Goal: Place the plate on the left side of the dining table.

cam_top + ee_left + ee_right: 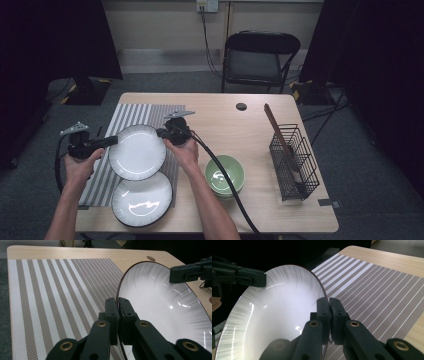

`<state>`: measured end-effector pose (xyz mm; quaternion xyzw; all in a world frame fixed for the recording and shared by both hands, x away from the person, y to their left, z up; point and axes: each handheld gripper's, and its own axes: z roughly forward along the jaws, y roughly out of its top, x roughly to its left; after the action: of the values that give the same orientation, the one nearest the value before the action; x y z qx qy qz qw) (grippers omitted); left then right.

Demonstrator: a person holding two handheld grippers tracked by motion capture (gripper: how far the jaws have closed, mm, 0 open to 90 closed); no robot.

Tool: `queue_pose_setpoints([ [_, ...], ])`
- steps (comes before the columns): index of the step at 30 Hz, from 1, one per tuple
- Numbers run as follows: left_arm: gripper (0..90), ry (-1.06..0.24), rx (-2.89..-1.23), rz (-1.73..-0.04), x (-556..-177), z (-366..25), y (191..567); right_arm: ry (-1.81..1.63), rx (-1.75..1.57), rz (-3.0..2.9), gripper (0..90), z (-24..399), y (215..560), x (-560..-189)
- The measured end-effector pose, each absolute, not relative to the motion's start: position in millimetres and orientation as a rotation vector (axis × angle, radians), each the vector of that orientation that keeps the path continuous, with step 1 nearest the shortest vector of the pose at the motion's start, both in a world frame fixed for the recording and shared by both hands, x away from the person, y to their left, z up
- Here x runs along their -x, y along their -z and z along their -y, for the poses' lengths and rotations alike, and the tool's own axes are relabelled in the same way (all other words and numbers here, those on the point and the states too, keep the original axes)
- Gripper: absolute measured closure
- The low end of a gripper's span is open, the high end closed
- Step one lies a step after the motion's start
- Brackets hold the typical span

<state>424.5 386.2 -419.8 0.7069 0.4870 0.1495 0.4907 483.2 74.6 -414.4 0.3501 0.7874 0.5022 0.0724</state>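
Observation:
A white plate [137, 151] with a dark rim is held up above the striped placemat [131, 116], pinched from both sides. My left gripper [113, 140] is shut on its left rim, and my right gripper [161, 133] is shut on its right rim. In the left gripper view the jaws clamp the plate's [160, 305] edge at the left gripper [117, 305], with the other gripper [186, 273] on the far rim. The right gripper view shows the same grip at the right gripper [328, 304] on the plate [277, 312]. A second white plate [142, 199] lies on the mat below.
A green bowl [225, 174] sits right of the plates, with my right gripper's cable [227, 182] running across it. A black wire rack [293, 162] holding a brown utensil stands at the right. A black folding chair [260, 55] is beyond the table's far edge.

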Motion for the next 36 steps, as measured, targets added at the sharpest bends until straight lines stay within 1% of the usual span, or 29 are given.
queue_pose_setpoints([
  [10, 87.1, -0.360, -1.712, -1.192, -444.8, -389.5, 413.7, -1.469, -1.108, -2.351, 87.7, -81.7, 402.8, -499.7],
  [17, 87.2, -0.369, -1.704, -1.201, -458.9, -393.6, 418.6, -1.447, -1.108, -2.353, 87.7, -87.8, 402.0, -513.2],
  [28, 86.9, -0.360, -1.698, -1.230, -484.3, -391.9, 436.9, -1.411, -1.166, -2.352, 87.5, -91.5, 415.6, -537.2],
  [36, 86.5, -0.333, -1.708, -1.255, -489.4, -390.9, 454.3, -1.371, -1.225, -2.363, 87.3, -91.9, 431.3, -540.2],
])
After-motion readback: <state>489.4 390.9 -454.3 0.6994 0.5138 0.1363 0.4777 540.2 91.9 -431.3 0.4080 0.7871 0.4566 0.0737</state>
